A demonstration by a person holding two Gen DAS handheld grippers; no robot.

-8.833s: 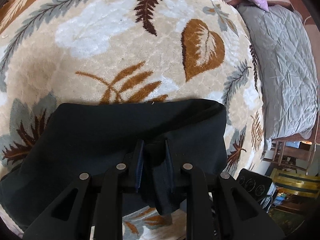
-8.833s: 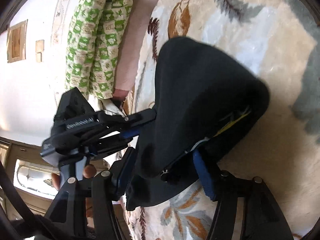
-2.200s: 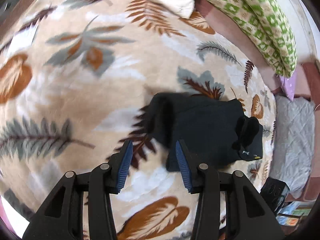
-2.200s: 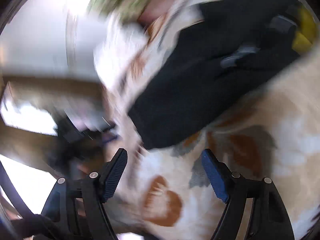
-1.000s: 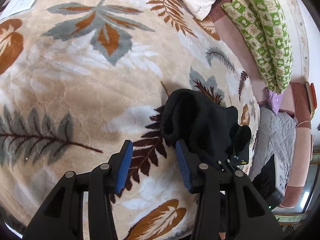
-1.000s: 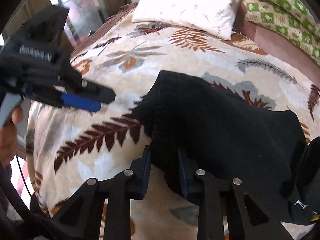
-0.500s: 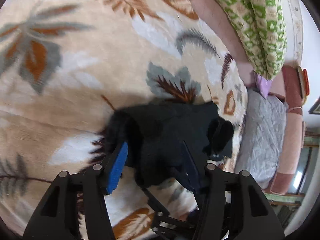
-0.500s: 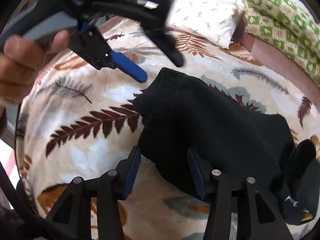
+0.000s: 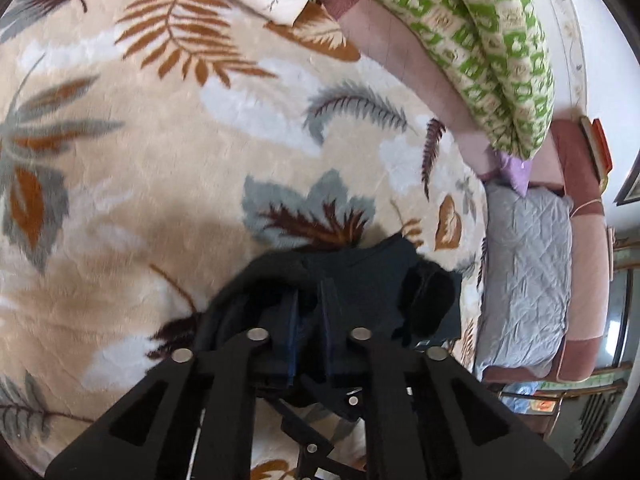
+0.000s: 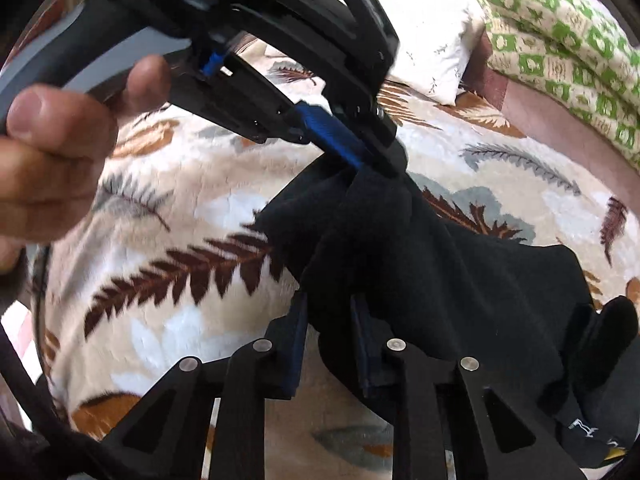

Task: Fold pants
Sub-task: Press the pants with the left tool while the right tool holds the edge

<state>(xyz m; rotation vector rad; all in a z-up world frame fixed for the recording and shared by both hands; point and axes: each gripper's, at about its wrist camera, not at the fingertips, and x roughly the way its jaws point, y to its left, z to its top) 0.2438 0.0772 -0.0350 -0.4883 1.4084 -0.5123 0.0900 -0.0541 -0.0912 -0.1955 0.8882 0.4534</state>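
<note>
Black pants [image 10: 440, 272] on leaf-print blanket [image 9: 160, 160], near edge now pinched by left gripper [image 10: 360, 160], open half-second ago; right gripper [image 10: 328, 320] also clamped on it; next fold judged ready

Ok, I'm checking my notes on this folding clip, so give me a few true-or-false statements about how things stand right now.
1. Both grippers are shut on the black pants. True: the left gripper and the right gripper each pinch a bunch of the dark cloth.
2. The pants lie on a bare wooden floor. False: they rest on a leaf-patterned blanket.
3. The two grippers hold the pants at opposite ends. False: in the right wrist view the left gripper grips the same end, close to the right one.
4. A green-and-white patterned cushion lies at the far edge. True.
5. The pants are spread out flat. False: they are bunched and partly lifted.
</note>
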